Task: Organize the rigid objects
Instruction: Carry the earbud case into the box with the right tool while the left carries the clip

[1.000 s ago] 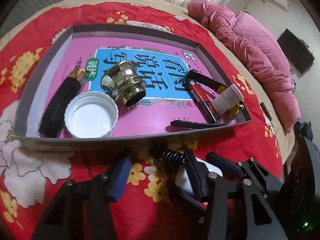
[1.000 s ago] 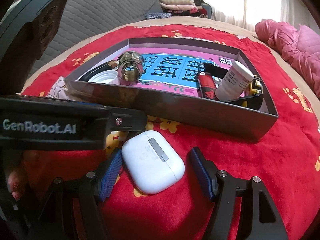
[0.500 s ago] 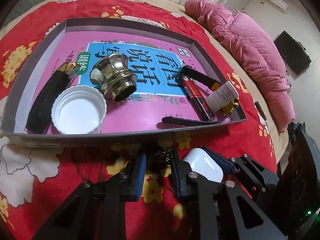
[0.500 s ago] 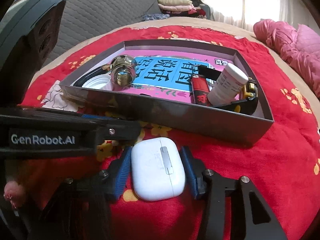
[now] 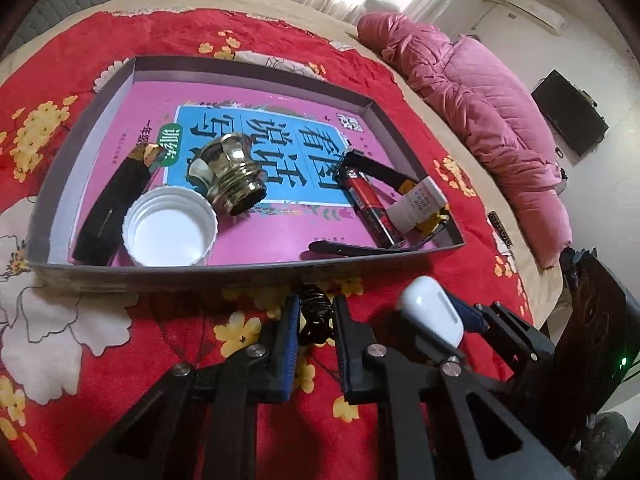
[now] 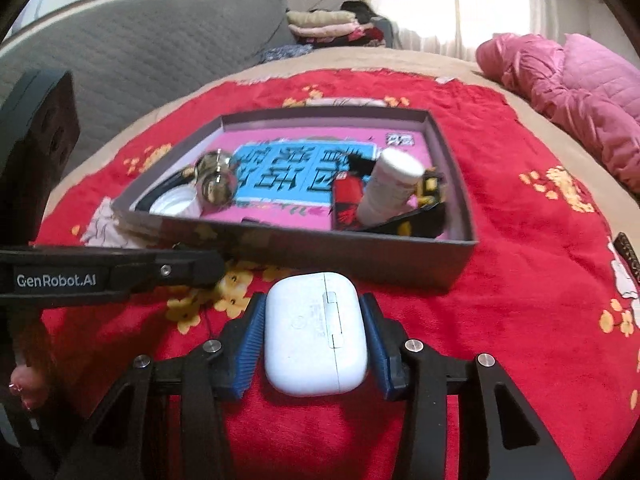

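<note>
A small black coil spring [image 5: 316,322] lies on the red blanket just in front of the grey box [image 5: 168,268], and my left gripper [image 5: 316,305] is shut on it. A white earbud case [image 6: 316,332] sits between the blue pads of my right gripper [image 6: 312,300]; the jaws are still closing and both pads press its sides. In the left wrist view the case [image 5: 432,312] shows to the right of the spring. The box holds a gold metal cap [image 5: 230,172], a white lid [image 5: 170,230], a red lighter [image 5: 368,204] and a small white bottle [image 5: 418,204].
The box also holds a black bar [image 5: 116,200] at its left and a black strap [image 5: 348,248] by the near wall. A red floral blanket [image 6: 520,300] covers the bed. A pink quilt [image 5: 480,100] lies at the right and a grey padded headboard [image 6: 140,48] stands behind.
My left jaws closed from wide apart onto the black spring. My right jaws closed onto the white earbud case, turned it straight and raised it a little toward the box.
</note>
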